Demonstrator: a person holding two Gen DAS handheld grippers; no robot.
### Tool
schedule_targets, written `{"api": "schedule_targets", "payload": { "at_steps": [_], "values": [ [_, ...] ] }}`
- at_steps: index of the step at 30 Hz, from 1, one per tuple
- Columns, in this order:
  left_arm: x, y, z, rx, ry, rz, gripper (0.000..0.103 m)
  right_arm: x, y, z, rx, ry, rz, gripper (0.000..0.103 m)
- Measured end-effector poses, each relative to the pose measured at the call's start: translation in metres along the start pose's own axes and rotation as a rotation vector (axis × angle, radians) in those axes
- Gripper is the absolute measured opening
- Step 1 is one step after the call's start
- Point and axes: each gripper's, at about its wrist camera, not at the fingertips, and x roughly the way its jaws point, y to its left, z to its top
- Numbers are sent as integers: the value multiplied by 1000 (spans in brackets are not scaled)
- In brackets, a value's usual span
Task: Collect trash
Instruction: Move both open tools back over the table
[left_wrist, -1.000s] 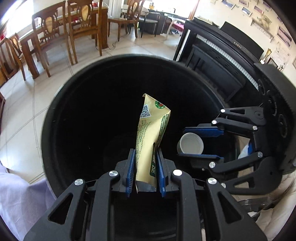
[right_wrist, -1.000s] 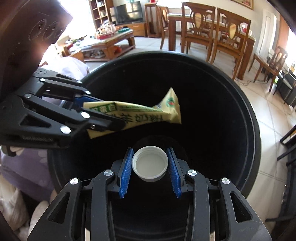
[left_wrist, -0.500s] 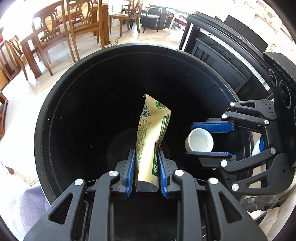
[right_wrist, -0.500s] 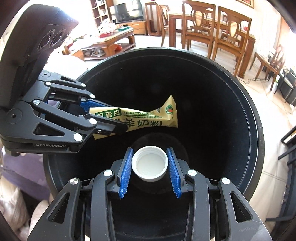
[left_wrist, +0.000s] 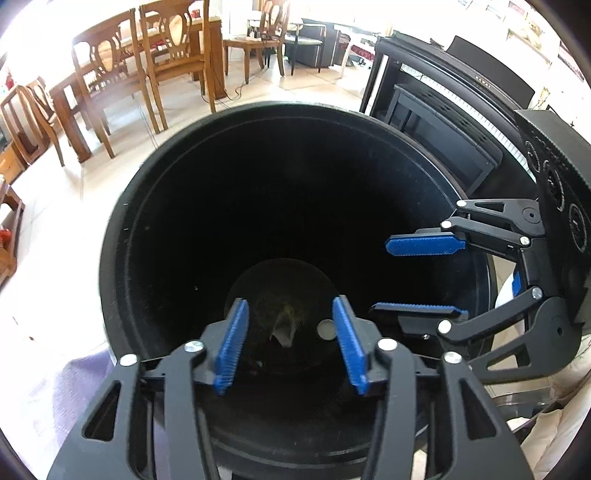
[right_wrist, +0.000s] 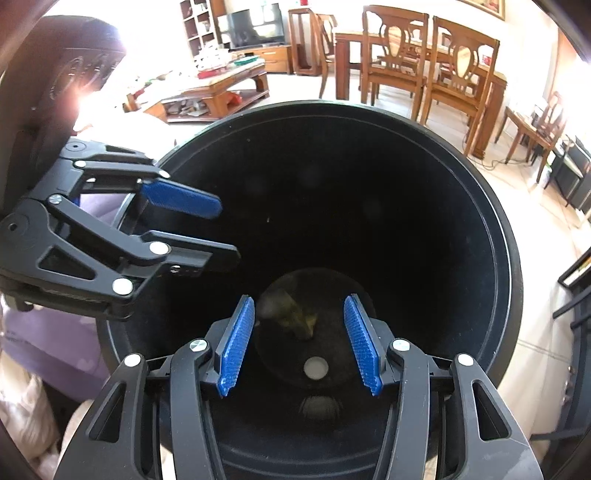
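Both grippers hang over a deep black bin (left_wrist: 122, 236) (right_wrist: 511, 266), pointing down into it. My left gripper (left_wrist: 290, 301) (right_wrist: 228, 232) has its jaws opening, and nothing is between the blue pads. My right gripper (right_wrist: 299, 299) (left_wrist: 380, 276) is also opening and holds nothing. A yellow-green snack packet (left_wrist: 284, 328) (right_wrist: 297, 319) lies crumpled on the dim bottom of the bin. A white bottle cap (left_wrist: 326, 329) (right_wrist: 316, 367) rests beside it on the bin floor.
The bin stands on a pale tiled floor (left_wrist: 55, 229). Wooden dining chairs and a table (left_wrist: 147, 74) (right_wrist: 424, 62) are beyond it. A black piano (left_wrist: 461, 122) stands to the right, a low coffee table (right_wrist: 218, 88) to the left, and purple cloth (right_wrist: 55, 339) lies by the bin.
Both grippers have opened. The packet dropped out of the left one and the cap out of the right one, and both now lie at the bin's bottom.
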Motion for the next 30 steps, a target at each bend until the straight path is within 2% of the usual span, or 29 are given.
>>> {"api": "schedule_targets", "payload": {
  "at_steps": [5,7,10,11,13,16,22,28,30],
  "values": [
    [-21,4,-12,-27,-56,-19,52,-9,6,4,2,-20,-1,52],
    [-34,7,-20,-41,-90,-22,52,-16,14,7,-3,-51,5,56],
    [-60,14,-37,-77,-150,-21,52,-26,29,13,-17,-107,23,58],
    [-68,17,-42,-91,-167,-19,53,-28,34,15,-25,-123,30,58],
    [-85,24,-55,-123,-204,-3,61,-34,50,24,-44,-159,45,59],
    [-114,38,-79,-176,-263,25,62,-39,74,38,-71,-193,80,66],
    [-170,76,-138,-308,-360,150,66,-35,140,71,-174,-216,155,67],
    [-215,118,-202,-444,-391,319,66,-19,214,103,-273,-207,239,72],
    [-227,130,-225,-482,-387,371,66,-18,245,94,-304,-201,267,72]
  ]
}}
